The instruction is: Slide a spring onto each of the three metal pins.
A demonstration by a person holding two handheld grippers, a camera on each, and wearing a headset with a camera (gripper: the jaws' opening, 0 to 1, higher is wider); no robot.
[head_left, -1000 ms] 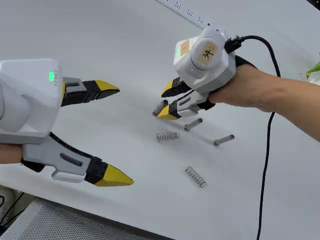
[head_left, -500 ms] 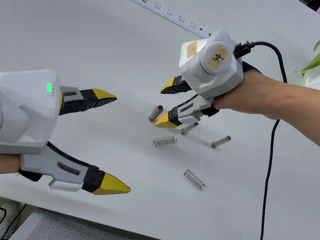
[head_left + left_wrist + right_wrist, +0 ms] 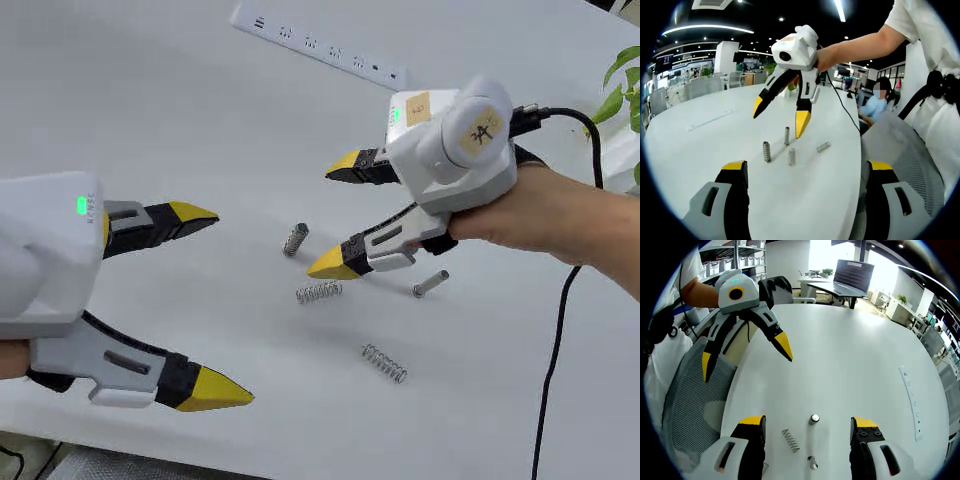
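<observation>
While the left claw (image 3: pixel 232 306) and right claw (image 3: pixel 319 223) gape empty, a power strip (image 3: pixel 320 45) lies beyond.

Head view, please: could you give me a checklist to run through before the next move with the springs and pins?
1. Right tongs open and empty: ok.
2. Left tongs open and empty: ok.
3. Middle spring lying free on the table: ok.
4. Nearest spring lying free: ok.
5. Bare pin clear of both tongs: ok.
6. Coiled piece beyond the middle spring already seated on a pin: cannot tell.
</observation>
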